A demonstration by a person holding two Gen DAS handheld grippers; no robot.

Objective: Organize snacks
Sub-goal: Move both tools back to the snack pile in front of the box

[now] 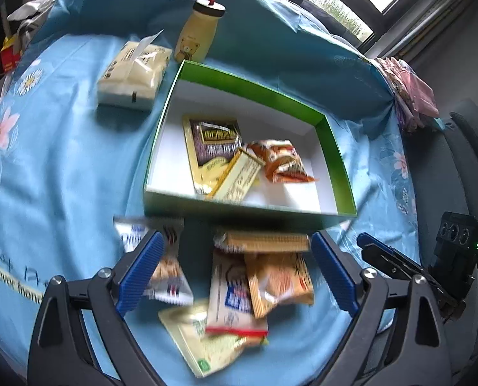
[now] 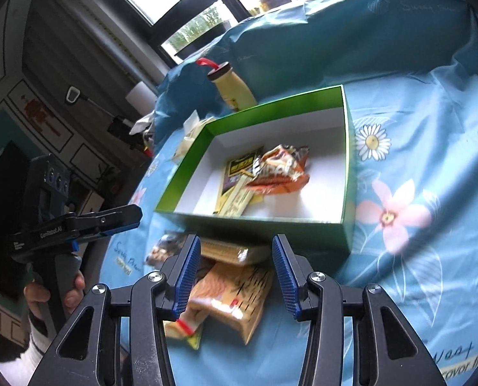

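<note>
Left wrist view: my left gripper gapes empty over loose snack packets. Beyond, the green box holds three packets; tissue pack and bottle behind. My right gripper likewise spread, empty.

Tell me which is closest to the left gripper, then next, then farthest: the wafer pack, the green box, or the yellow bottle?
Going by the left wrist view, from the left gripper:
1. Wafer pack, between the fingertips.
2. Green box, just beyond.
3. Yellow bottle, behind the box, far left.

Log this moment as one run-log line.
left: open, empty | right: open, empty | box: three snacks inside | pile: outside box
</note>
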